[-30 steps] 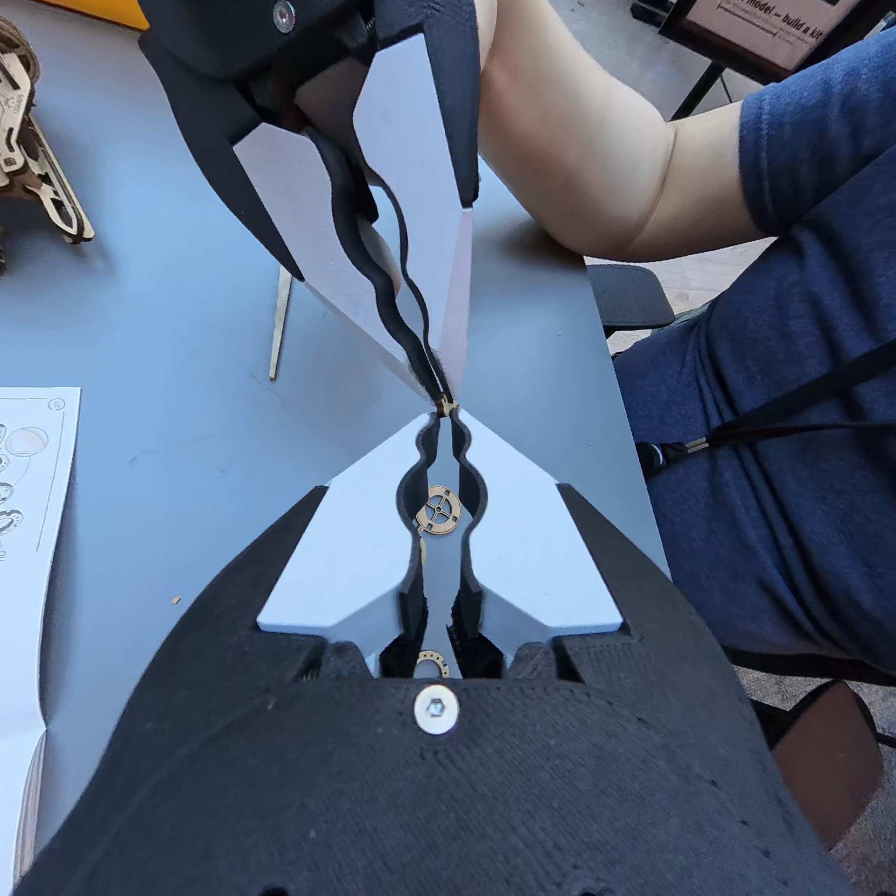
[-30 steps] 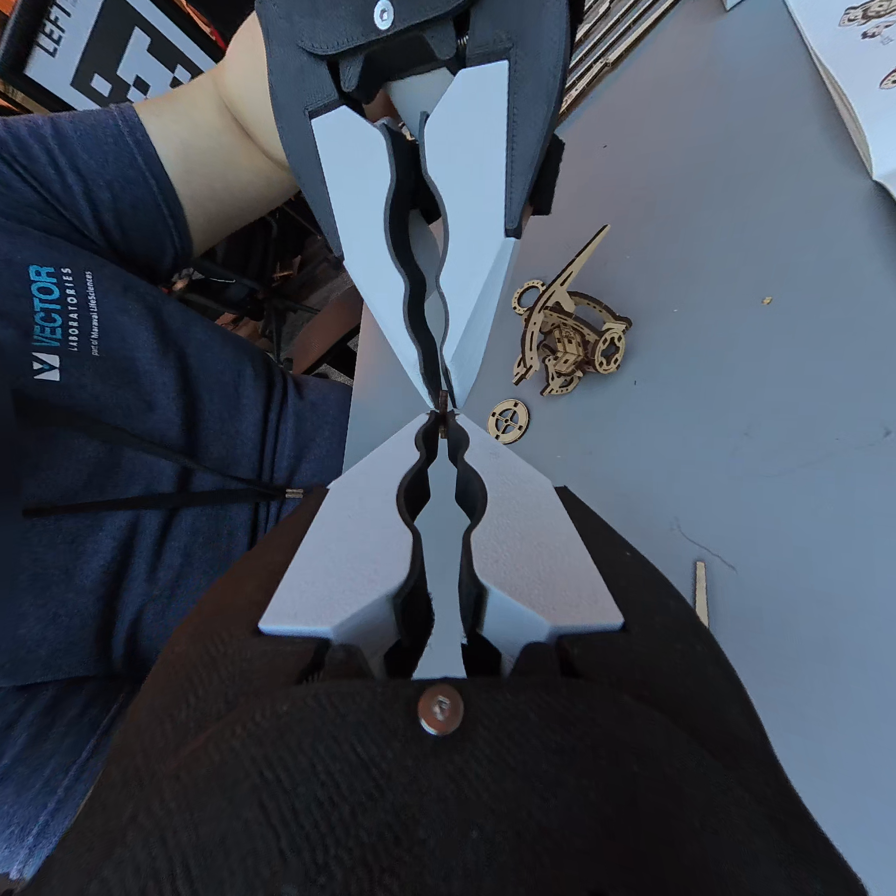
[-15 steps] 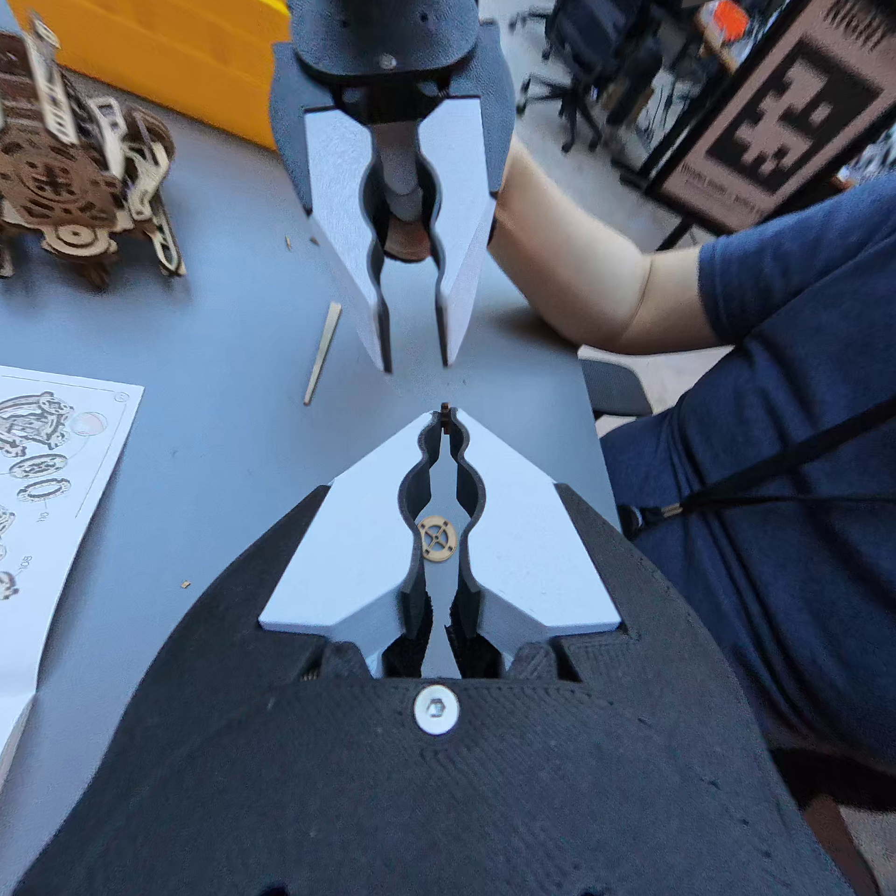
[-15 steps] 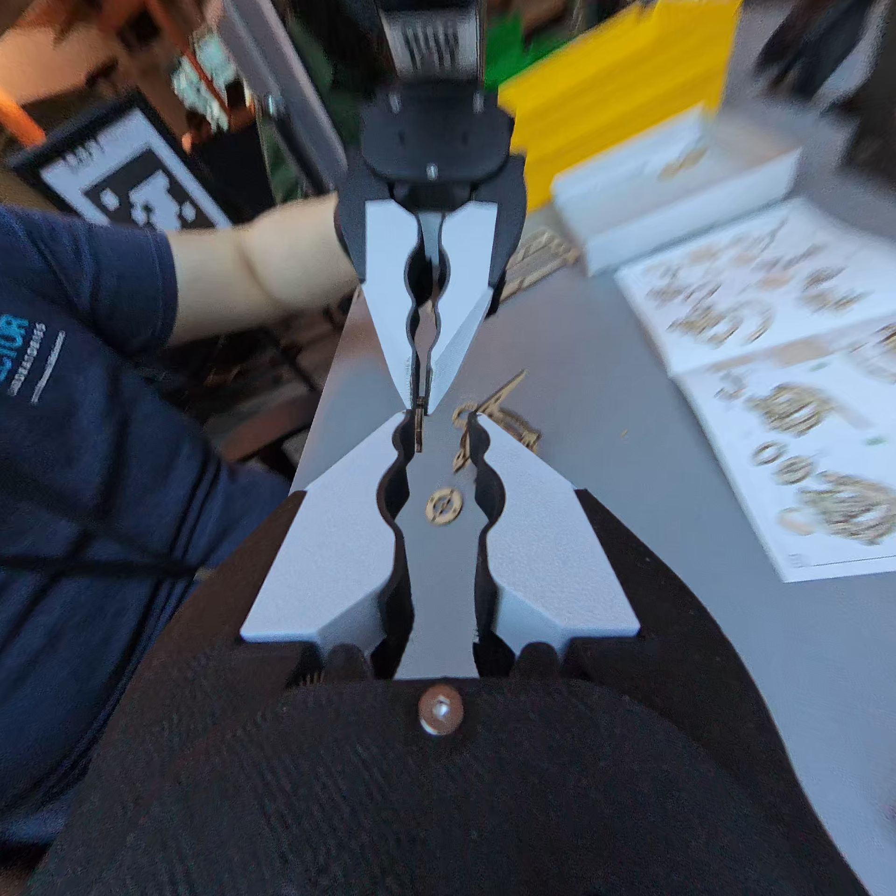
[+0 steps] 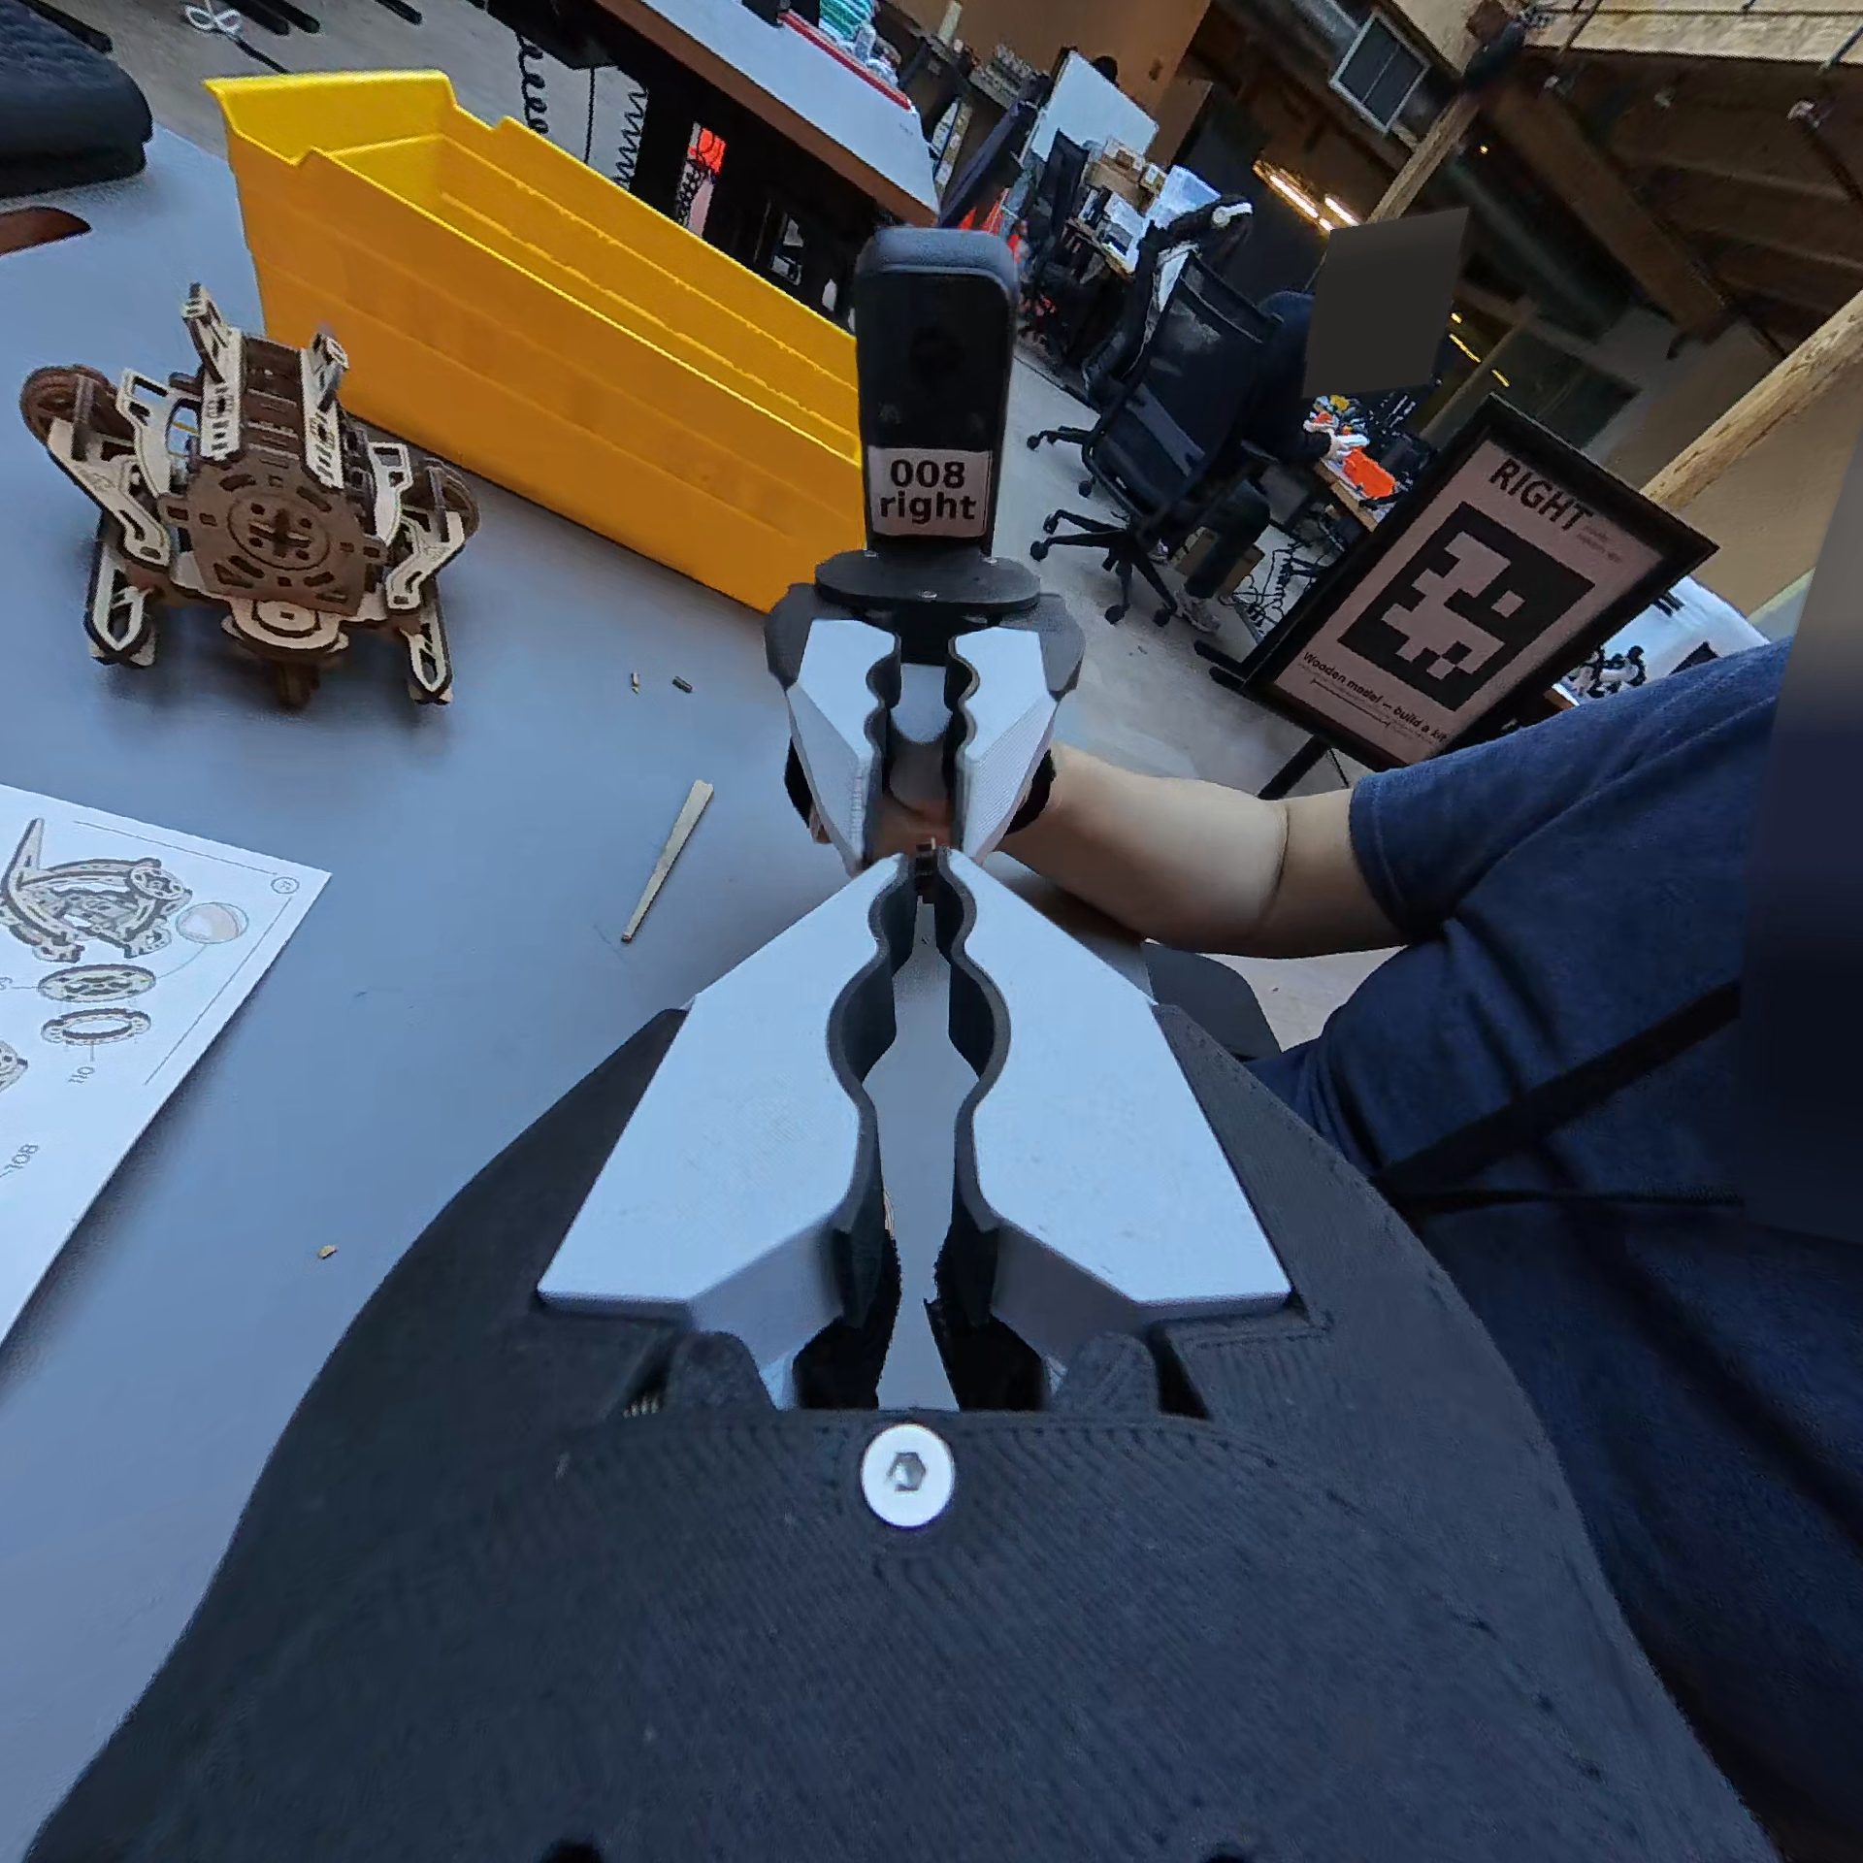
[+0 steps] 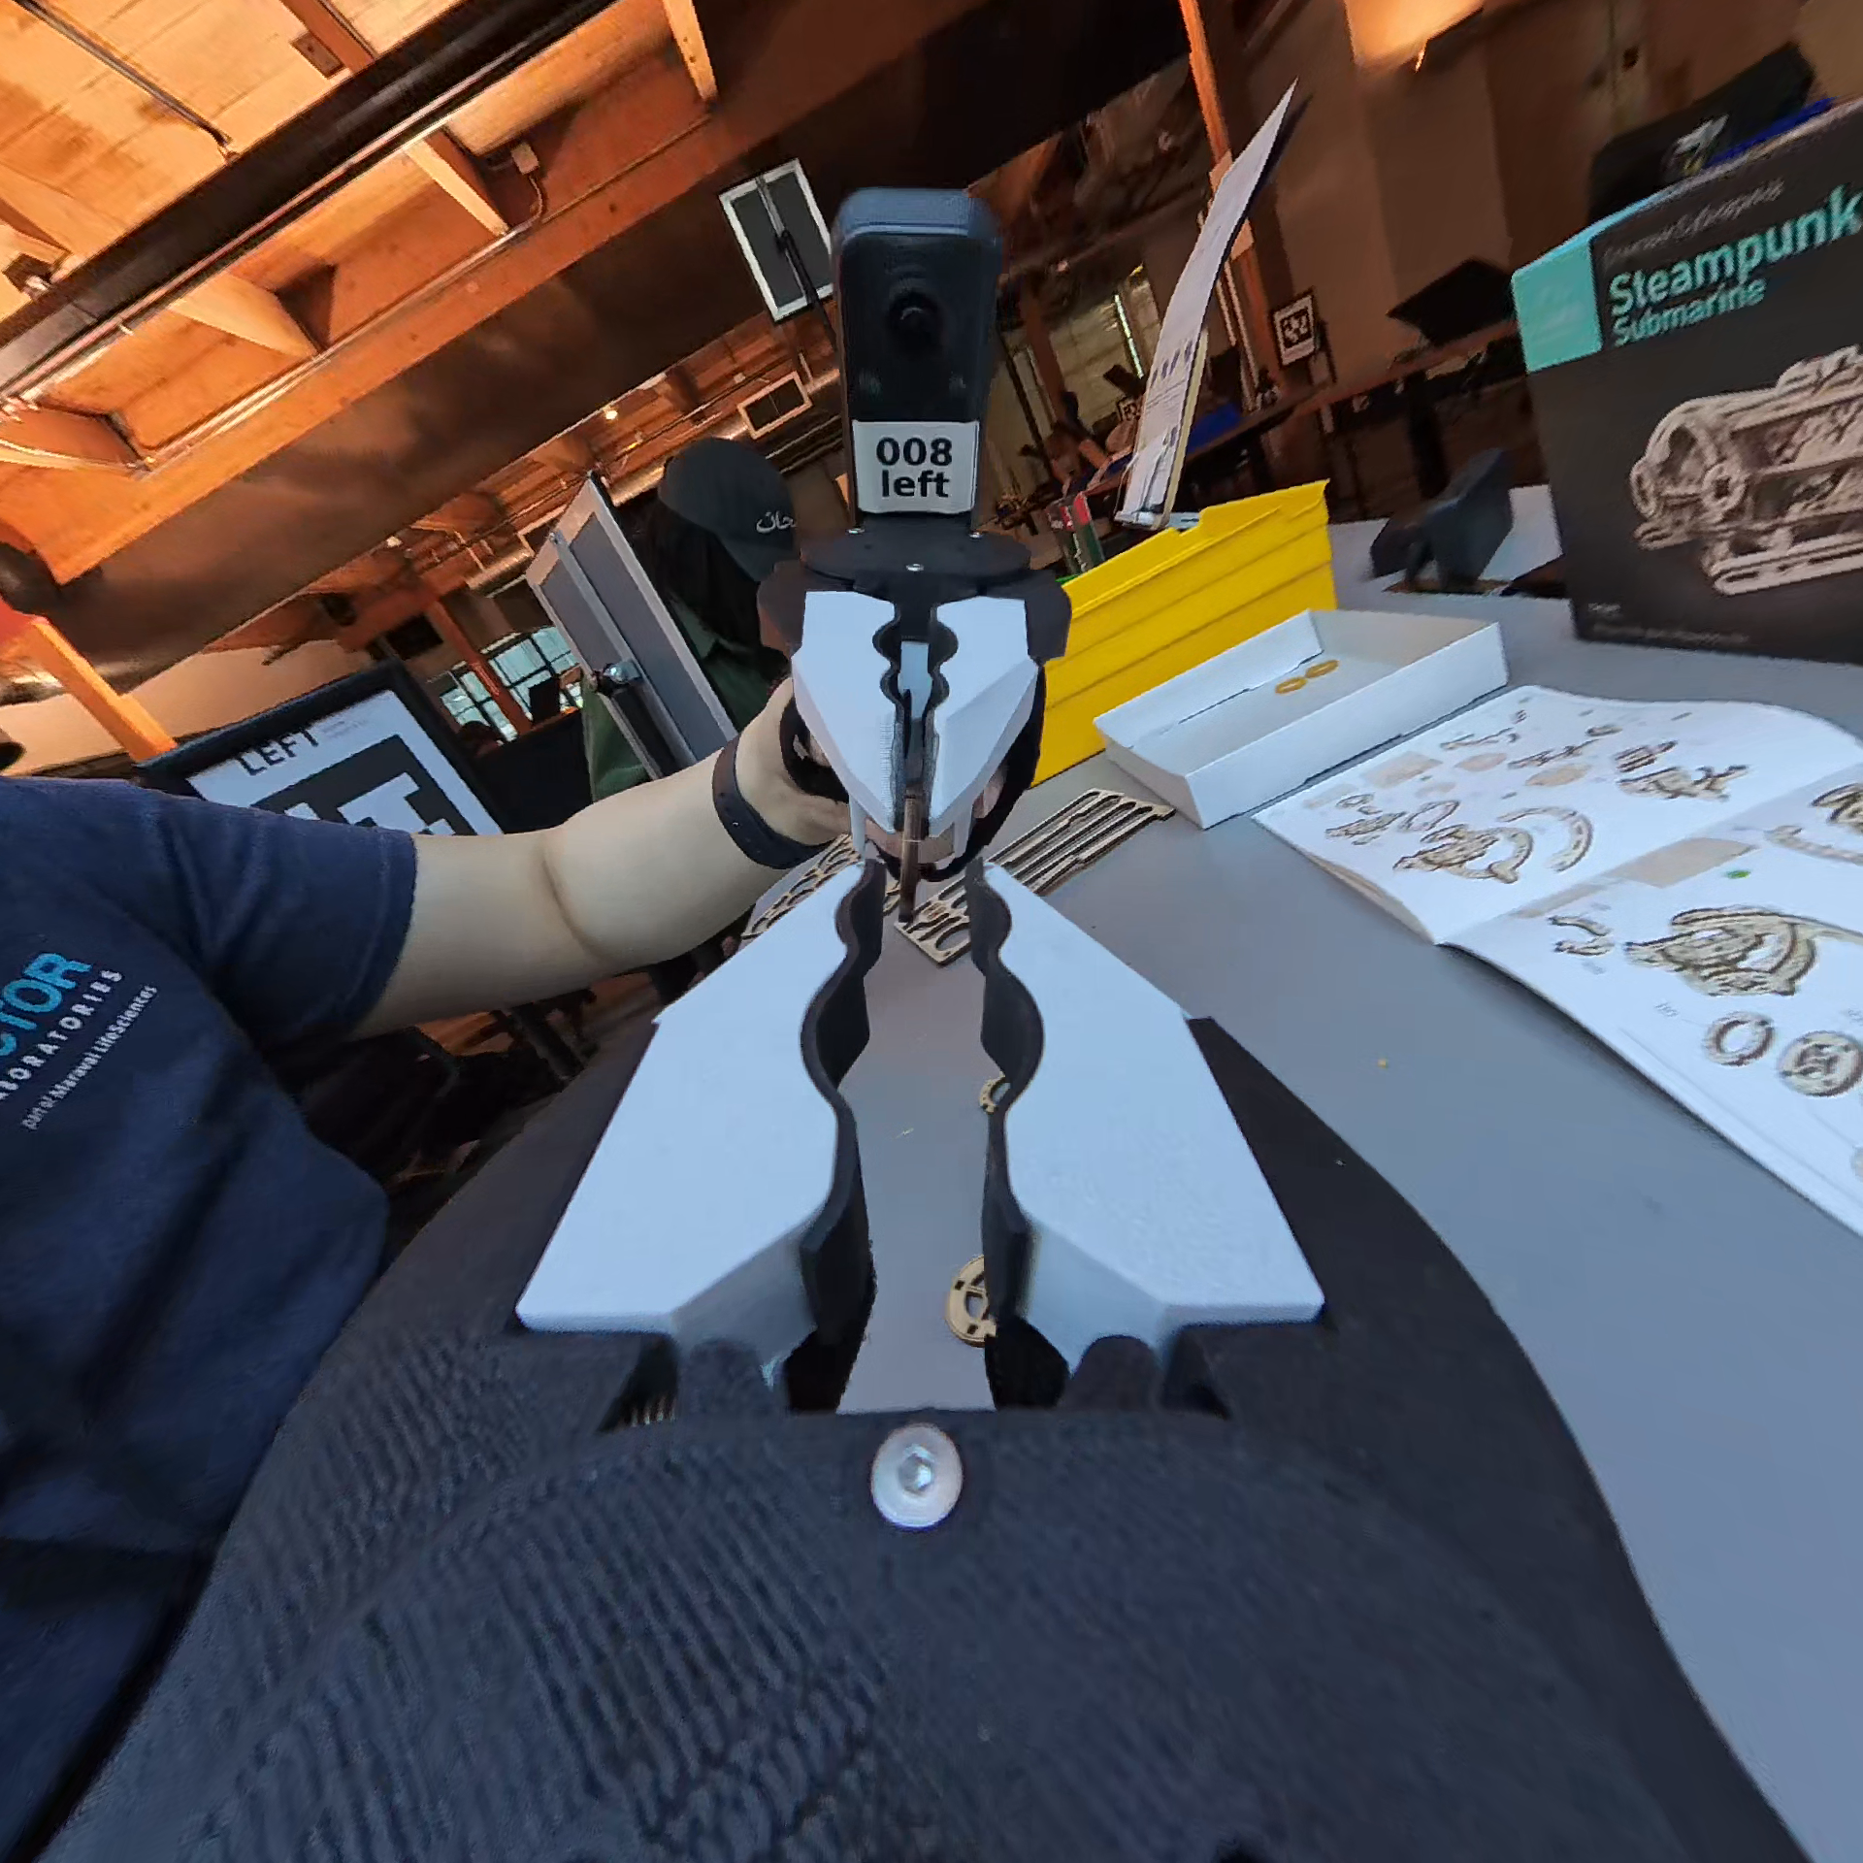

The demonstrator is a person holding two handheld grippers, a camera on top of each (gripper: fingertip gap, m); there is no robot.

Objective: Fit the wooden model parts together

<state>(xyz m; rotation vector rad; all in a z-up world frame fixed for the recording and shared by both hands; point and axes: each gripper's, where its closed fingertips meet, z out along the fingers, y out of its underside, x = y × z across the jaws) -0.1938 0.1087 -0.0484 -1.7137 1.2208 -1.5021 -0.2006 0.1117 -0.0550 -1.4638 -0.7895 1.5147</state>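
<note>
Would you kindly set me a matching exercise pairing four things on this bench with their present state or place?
Things:
1. left gripper
2. right gripper
3. thin wooden stick
4. white tray

States:
A. holds two small rings
B. open, fingers apart
C. shut on a small wooden part
D. lying flat on the grey table

Pairs: 1-C, 2-B, 3-D, 4-A
</note>
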